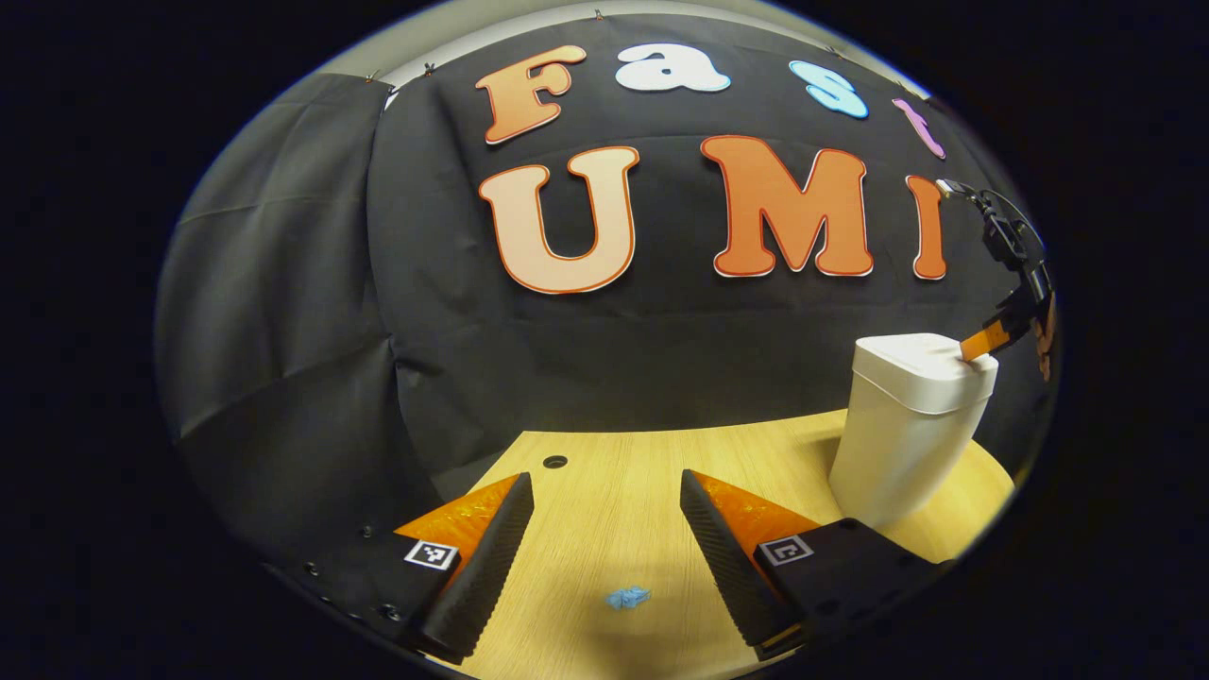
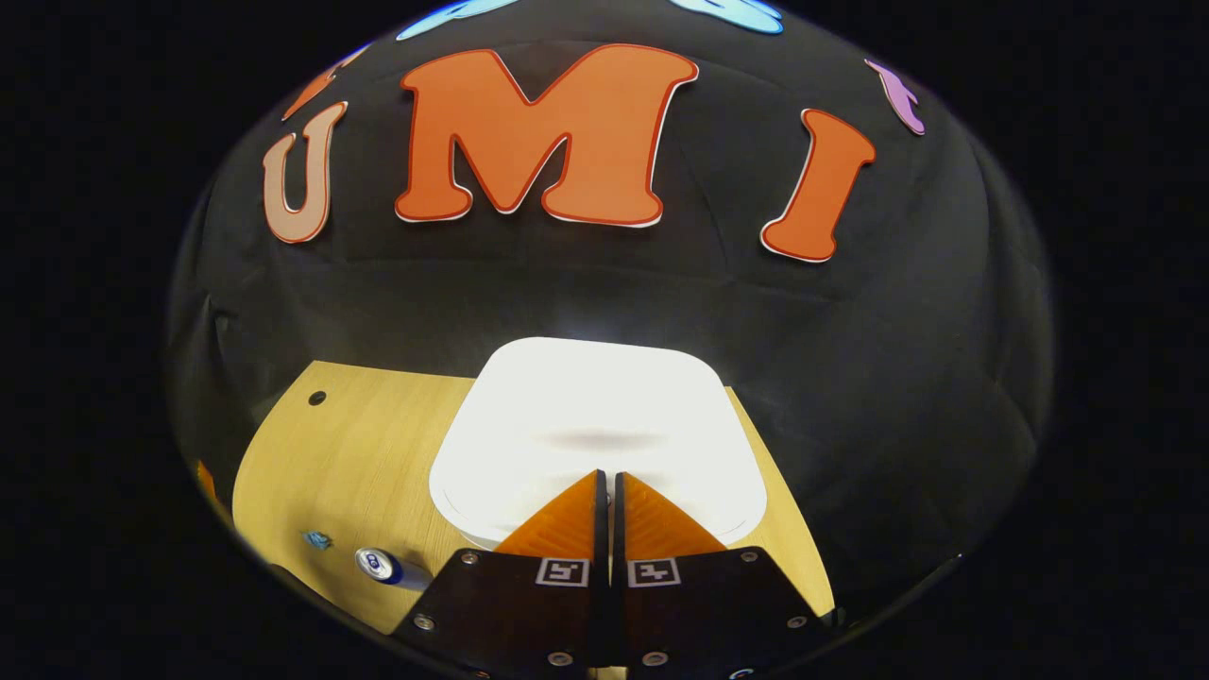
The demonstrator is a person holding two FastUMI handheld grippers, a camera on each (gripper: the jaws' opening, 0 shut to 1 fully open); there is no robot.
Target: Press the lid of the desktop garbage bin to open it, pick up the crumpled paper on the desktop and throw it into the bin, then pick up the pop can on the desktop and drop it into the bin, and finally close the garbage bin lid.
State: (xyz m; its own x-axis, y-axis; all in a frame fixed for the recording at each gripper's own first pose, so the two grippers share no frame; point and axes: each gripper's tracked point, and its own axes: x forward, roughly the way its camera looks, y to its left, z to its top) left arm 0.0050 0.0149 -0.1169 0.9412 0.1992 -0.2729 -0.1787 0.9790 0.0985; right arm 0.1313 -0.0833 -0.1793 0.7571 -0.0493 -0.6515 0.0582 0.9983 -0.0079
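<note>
White plastic, smooth and rounded: the desktop garbage bin [image 2: 595, 425] stands on the pale wooden counter [image 1: 614, 510], close to the black cloth wall, and its lid is down flat. I take the bin as my landmark for everything else.

My right gripper [image 2: 605, 486] is over the bin's lid at its near edge, pointing forward and down, with the fingers drawn together so that just a thin slit shows between them; they hold nothing. In the left gripper view the same right gripper [image 1: 978, 345] slopes down from the upper right, its tip on the top of the bin [image 1: 907, 425] at the right edge of the lid. I cannot tell from the pictures how hard it bears on the lid.

My left gripper [image 1: 609, 538] is held low over the counter, well to the left of the bin and level with its base, aimed toward the wall. Its fingers are spread wide and are empty, bare wood showing between them.

A small crumpled scrap of blue paper [image 1: 627, 597] lies on the counter between my left fingers, nearer to me than their tips, well apart from the bin. In the right gripper view the paper [image 2: 316, 540] sits far left of the bin, and the pop can [image 2: 380, 566], silver-topped with a blue side, lies on its side between the paper and the bin, its end toward me.
</note>
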